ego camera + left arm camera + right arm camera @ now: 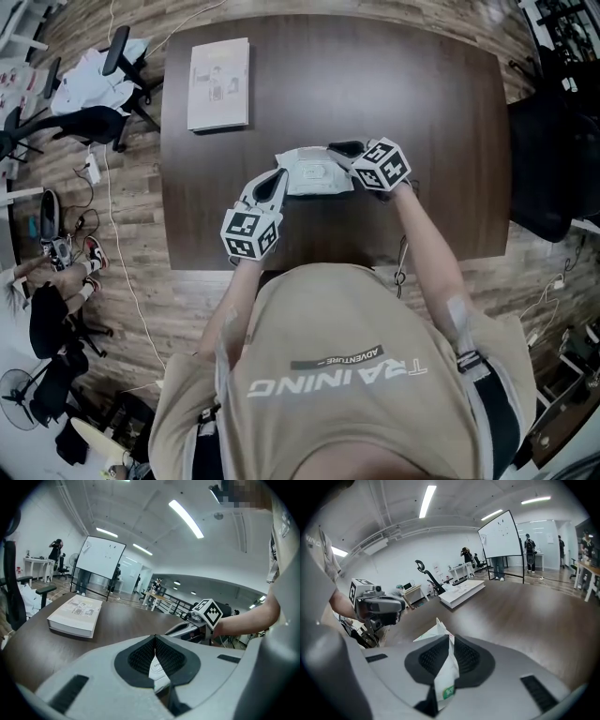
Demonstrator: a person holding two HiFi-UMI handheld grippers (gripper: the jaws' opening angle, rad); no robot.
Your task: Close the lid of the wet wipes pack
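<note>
The wet wipes pack [314, 173] is a soft, pale grey-white pouch over the middle of the dark wooden table [431, 103]. An oval lid outline shows on its top face, but from above we cannot tell whether that lid lies fully flat. We hold the pack at both ends. Our left gripper [276, 180] has its jaws pressed together on a thin white flap at the pack's left edge, which carries small print. Our right gripper [345, 148] is likewise clamped on the crinkled seam at the right end, where a green patch shows. A white book [219, 82] lies well apart, near the table's far left corner.
</note>
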